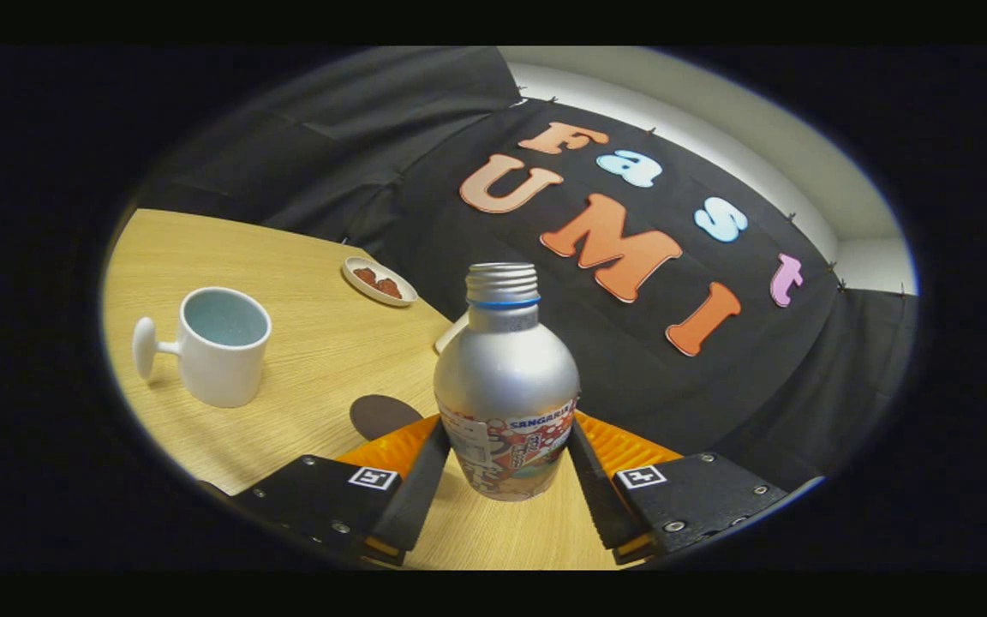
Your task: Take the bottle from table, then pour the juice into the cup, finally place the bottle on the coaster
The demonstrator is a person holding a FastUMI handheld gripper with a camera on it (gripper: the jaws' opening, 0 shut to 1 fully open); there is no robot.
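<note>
A silver metal bottle (506, 377) with a printed label, a threaded neck and a blue ring stands upright between my fingers, uncapped. My gripper (508, 441) is shut on it, both fingers pressing on the label band at its lower body. Its base looks on or just above the wooden table (314, 360); I cannot tell which. A white cup (224, 347) with a knob handle stands beyond the fingers to the left, its inside pale blue. A dark round coaster (380, 414) lies on the table just ahead of the left finger, partly hidden by it.
A small oval dish (379, 281) holding reddish-brown pieces sits near the table's far edge. A pale rounded object (452, 334) peeks out from behind the bottle. The black cloth wall rises beyond the table edge.
</note>
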